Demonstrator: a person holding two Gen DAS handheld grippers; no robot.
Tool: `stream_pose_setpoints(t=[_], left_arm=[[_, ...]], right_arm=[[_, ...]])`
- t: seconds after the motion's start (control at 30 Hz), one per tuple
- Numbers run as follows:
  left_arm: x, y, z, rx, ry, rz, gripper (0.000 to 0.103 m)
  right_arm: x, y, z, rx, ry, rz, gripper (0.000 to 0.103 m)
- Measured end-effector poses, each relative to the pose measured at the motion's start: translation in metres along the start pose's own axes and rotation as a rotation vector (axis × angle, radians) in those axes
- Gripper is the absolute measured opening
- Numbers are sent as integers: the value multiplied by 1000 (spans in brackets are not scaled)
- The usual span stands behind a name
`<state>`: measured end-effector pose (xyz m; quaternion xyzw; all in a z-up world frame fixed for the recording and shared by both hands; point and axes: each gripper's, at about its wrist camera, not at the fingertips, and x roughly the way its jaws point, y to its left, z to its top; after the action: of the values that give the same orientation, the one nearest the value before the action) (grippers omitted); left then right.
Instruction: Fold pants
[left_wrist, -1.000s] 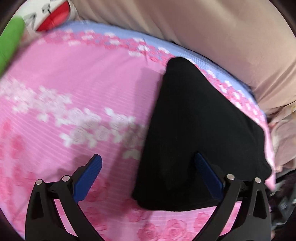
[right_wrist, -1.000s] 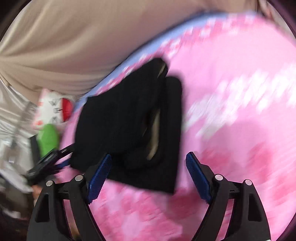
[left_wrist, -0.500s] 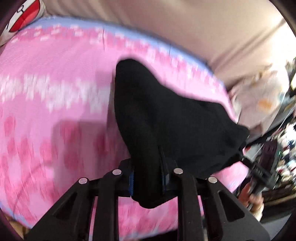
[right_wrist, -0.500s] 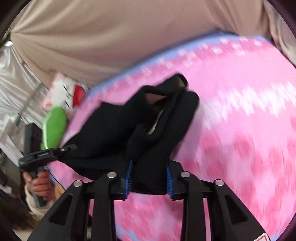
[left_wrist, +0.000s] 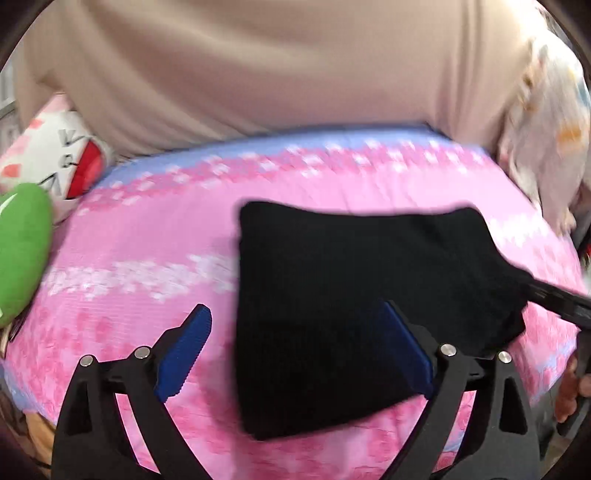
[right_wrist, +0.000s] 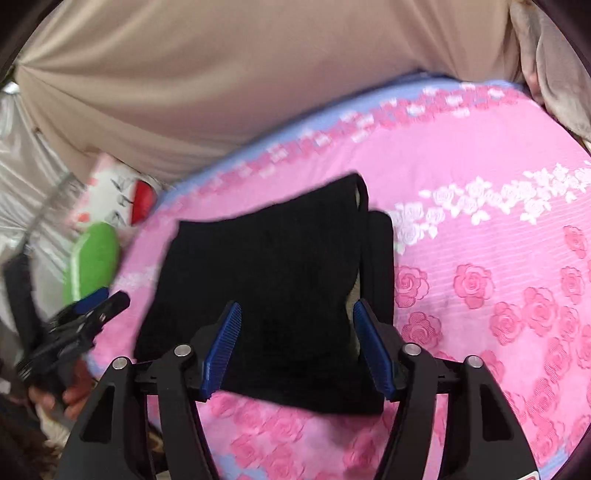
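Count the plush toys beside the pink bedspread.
2, both off the bedspread's far-left edge: a white-and-red plush against the beige curtain, and a green plush just in front. Others may be hidden.

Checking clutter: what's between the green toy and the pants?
Only bare pink sheet, per the left wrist view; toy and pants lie apart.

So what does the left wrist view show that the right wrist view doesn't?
Left wrist only: a pale printed cloth bundle at the right edge, and the right gripper's black finger at the pants' right corner. Right wrist only: an open layered edge of the pants, crisp rose print, silvery sheeting. Both: the folded black pants on the pink floral bedsheet, beige curtain, green plush.
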<state>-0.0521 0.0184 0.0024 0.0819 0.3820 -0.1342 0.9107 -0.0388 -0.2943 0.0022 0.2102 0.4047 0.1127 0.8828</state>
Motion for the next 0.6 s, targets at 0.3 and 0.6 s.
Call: stream_pose_setpoints(t=[0.3,0.6], left_arm=[[-2,-95,0,229,-63,-272,97],[34,-46,54,16,57,-407,5]], right_arm=[[-28,46,47,-125,-38,119,11],[-30,34,43,-174,-55,53,59]])
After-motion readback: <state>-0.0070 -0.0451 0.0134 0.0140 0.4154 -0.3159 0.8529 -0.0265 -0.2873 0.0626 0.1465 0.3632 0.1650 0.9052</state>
